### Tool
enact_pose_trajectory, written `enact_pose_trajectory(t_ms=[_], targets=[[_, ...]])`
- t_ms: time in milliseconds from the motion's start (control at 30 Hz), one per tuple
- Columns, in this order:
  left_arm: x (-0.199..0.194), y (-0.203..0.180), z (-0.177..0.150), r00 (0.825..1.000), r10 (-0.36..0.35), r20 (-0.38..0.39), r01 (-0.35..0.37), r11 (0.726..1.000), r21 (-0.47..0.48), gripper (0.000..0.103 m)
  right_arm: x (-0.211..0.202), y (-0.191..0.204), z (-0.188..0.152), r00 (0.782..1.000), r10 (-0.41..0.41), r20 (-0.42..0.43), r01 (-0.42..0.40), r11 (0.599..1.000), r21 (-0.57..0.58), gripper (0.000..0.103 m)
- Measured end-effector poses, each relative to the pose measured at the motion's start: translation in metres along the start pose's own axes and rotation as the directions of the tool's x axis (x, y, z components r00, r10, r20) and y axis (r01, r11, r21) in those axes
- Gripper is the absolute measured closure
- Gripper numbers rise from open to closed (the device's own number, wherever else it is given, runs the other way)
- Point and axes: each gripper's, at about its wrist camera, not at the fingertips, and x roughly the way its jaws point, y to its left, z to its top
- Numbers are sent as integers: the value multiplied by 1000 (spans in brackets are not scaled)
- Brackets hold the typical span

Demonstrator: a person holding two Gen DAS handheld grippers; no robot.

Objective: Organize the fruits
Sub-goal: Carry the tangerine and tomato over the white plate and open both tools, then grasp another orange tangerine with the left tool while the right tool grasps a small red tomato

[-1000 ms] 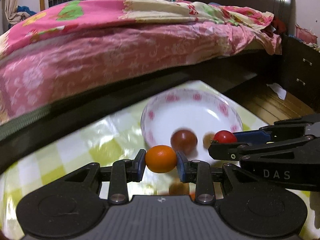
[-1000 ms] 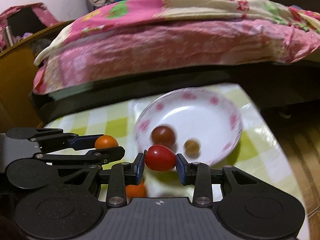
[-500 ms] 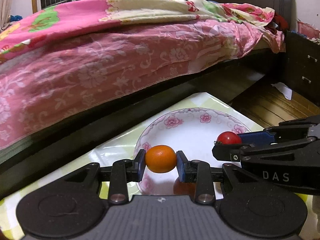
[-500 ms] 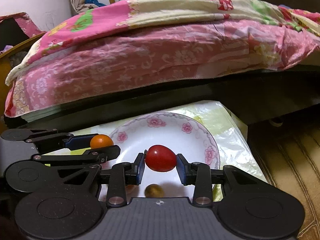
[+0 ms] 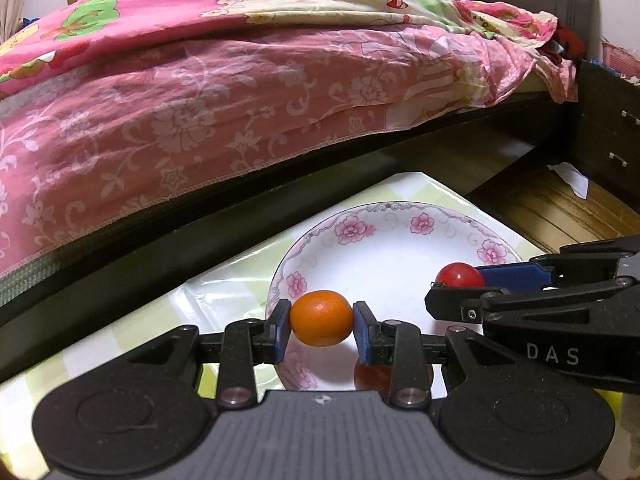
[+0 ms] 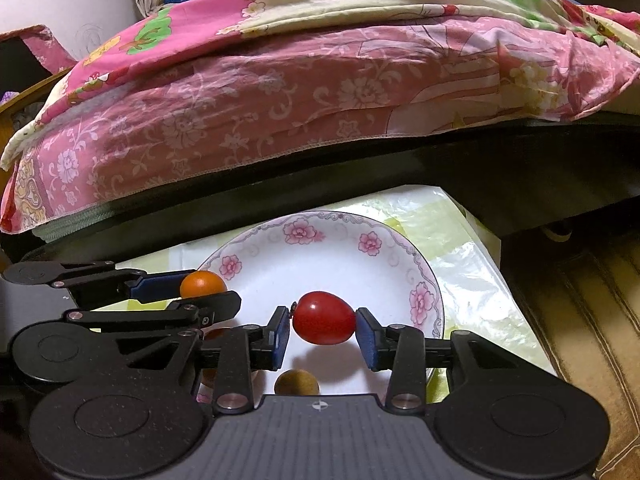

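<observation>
My left gripper (image 5: 322, 326) is shut on a small orange (image 5: 321, 323) and holds it above the near left rim of a white floral plate (image 5: 384, 240). My right gripper (image 6: 323, 326) is shut on a red cherry tomato (image 6: 324, 318) over the same plate (image 6: 320, 248). Each gripper shows in the other's view, the right with its tomato (image 5: 459, 275) and the left with its orange (image 6: 202, 284). A small brownish fruit (image 6: 297, 382) and a dark red fruit (image 5: 372, 376) lie on the plate, partly hidden by the grippers.
The plate sits on a small table with a yellow-green checked cover (image 6: 460, 240) under clear plastic. A bed with pink bedding (image 5: 240, 100) stands close behind the table. A dark drawer unit (image 5: 608, 140) and wooden floor (image 5: 540, 208) are at the right.
Both grippers have moved forward and lower over the plate, still holding their fruits. The plate's fruits now lie under the grippers, mostly hidden.
</observation>
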Motion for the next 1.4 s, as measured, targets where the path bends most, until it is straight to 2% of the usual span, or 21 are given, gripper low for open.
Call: enact_pose_trajectory(t_ms=[300, 533, 800, 1000, 1233, 1400], targets=[[0, -1, 2, 1000, 0, 6, 0, 1000, 6, 61, 0, -1, 0, 1000, -8, 2, 8, 1000, 10, 67], [-15, 3, 5, 1000, 3, 17, -3, 1000, -1, 59, -8, -1, 4, 1000, -4, 27, 4, 1000, 27, 63], [-75, 3, -7, 999, -8, 37, 8, 1000, -1, 58, -56, 12, -3, 998, 8, 56, -9, 1000, 8, 62], [-122, -1, -34, 999, -33, 38, 33, 999, 6, 58, -101, 24, -26, 998, 0, 69, -1, 1000, 2, 62], [-151, 3, -69, 997, -75, 2, 75, 997, 6, 57, -124, 49, -65, 1000, 7, -9, -7, 1000, -22, 61], [-150, 10, -88, 995, -94, -44, 93, 996, -15, 57, -112, 66, -80, 996, 6, -92, -15, 996, -90, 61]])
